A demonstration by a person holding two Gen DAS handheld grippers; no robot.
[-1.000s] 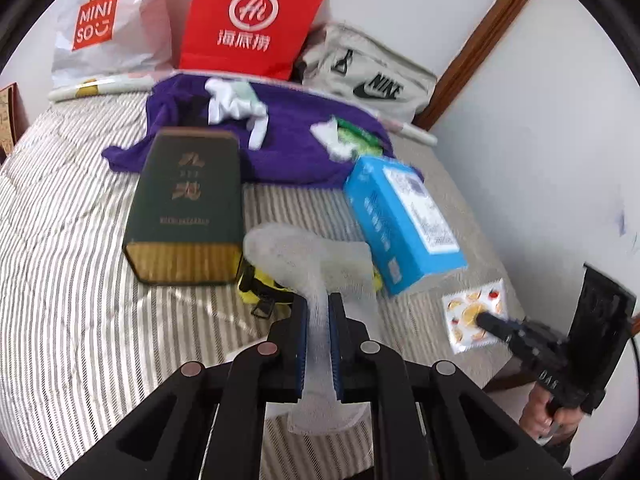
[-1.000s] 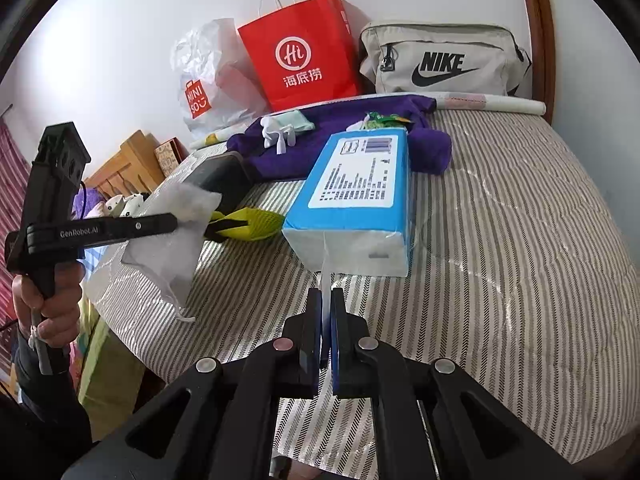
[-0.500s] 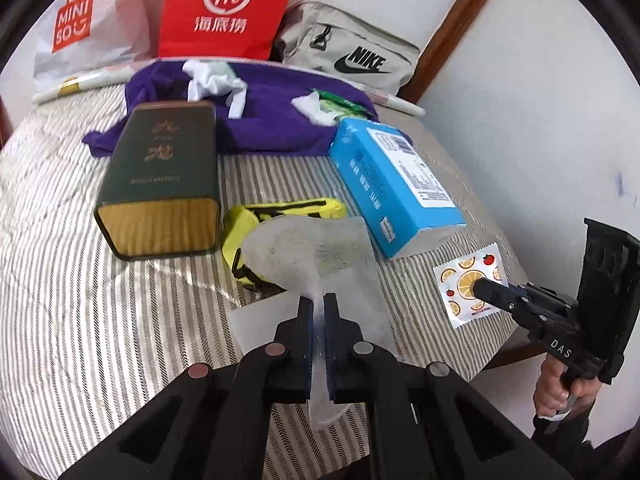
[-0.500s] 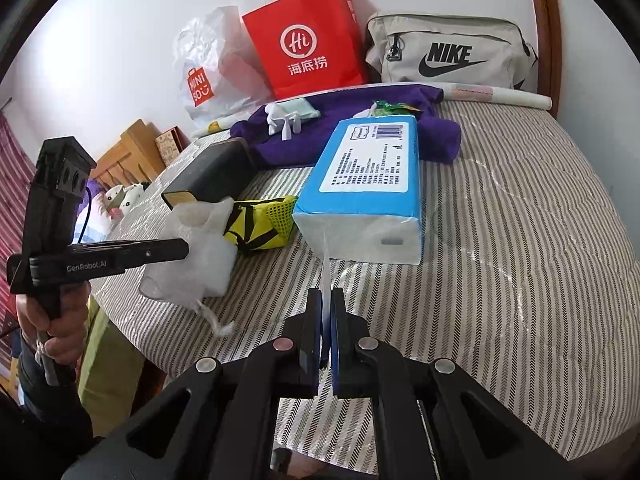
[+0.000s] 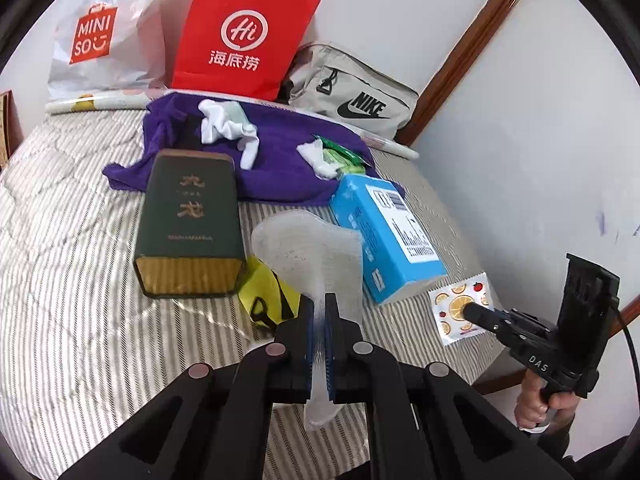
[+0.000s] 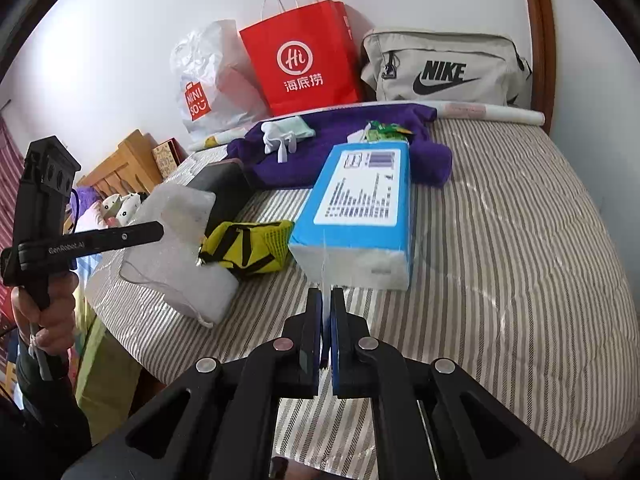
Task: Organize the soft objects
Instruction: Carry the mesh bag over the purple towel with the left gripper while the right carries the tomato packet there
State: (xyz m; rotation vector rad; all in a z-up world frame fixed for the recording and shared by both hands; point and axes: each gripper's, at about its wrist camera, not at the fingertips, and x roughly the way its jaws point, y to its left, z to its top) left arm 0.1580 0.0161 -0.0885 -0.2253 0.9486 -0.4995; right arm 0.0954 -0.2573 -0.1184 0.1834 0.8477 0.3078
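Jaws of left gripper pressed together on a white face mask, pinched mid-sheet; mask fans out above the fingers at frame center and a tail hangs below them. In the right wrist view the same mask sits at left center, held above the bed edge, ear loop dangling, left gripper clamping it from the side. Right gripper jaws nearly closed on a thin fruit-print sachet, seen edge-on as a pale sliver between the pads; in the left wrist view the sachet shows at lower right with the right gripper tip on it, above the bed corner.

Just behind the mask: yellow mesh pouch with black straps, lying on the striped bed. Left of it a dark green tin box with gold end, touching the pouch. Right of the mask a blue tissue pack, barcode label up. Farther back, upper center, purple towel carrying a white sock and green snack wrapper. Against the wall: red paper bag, white Miniso plastic bag upper left, grey Nike bag upper right. A rolled paper tube lies along the bed's far edge.
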